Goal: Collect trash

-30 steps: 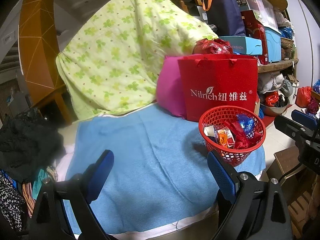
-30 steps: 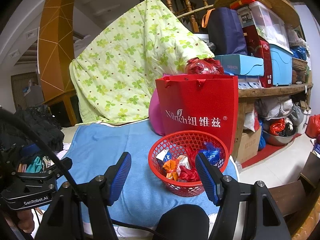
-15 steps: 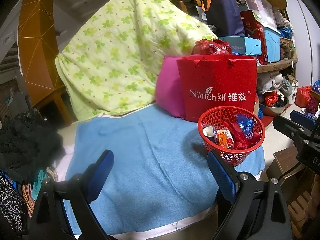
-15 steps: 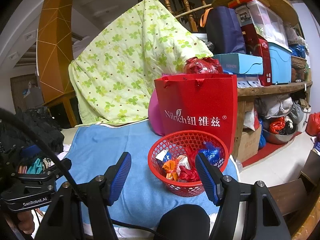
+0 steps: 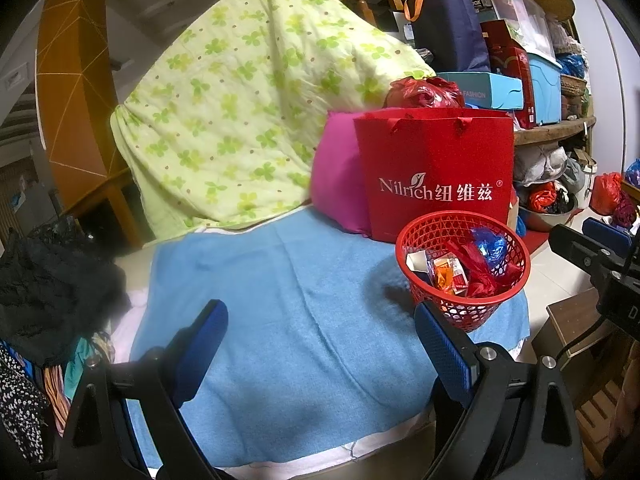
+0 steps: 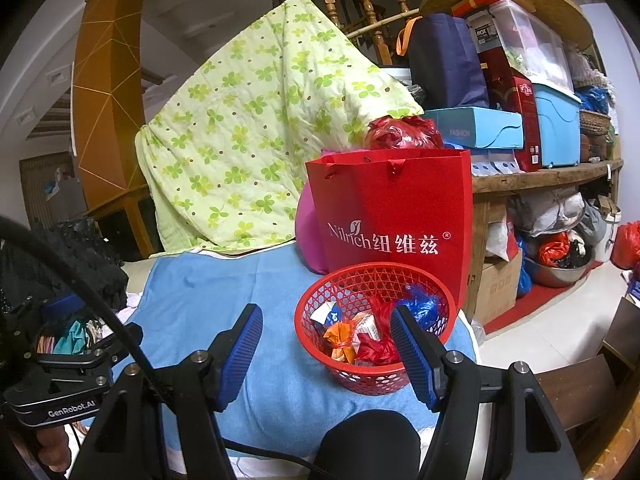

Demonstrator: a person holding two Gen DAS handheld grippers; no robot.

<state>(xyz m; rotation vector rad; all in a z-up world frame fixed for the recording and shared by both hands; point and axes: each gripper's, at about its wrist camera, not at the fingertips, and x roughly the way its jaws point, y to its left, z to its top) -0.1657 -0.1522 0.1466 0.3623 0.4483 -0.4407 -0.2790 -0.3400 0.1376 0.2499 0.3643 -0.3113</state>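
Nothing has shifted: left gripper (image 5: 320, 344) fingers wide, right gripper (image 6: 326, 350) fingers parted, both empty beside filled red basket (image 6: 376, 280); collection looks finished.

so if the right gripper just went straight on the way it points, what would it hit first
Probably the red mesh basket of wrappers. The right gripper is open and empty, tilted slightly down, with the basket's near rim just beyond its right finger; the blue cloth lies under it. Depth is hard to judge.
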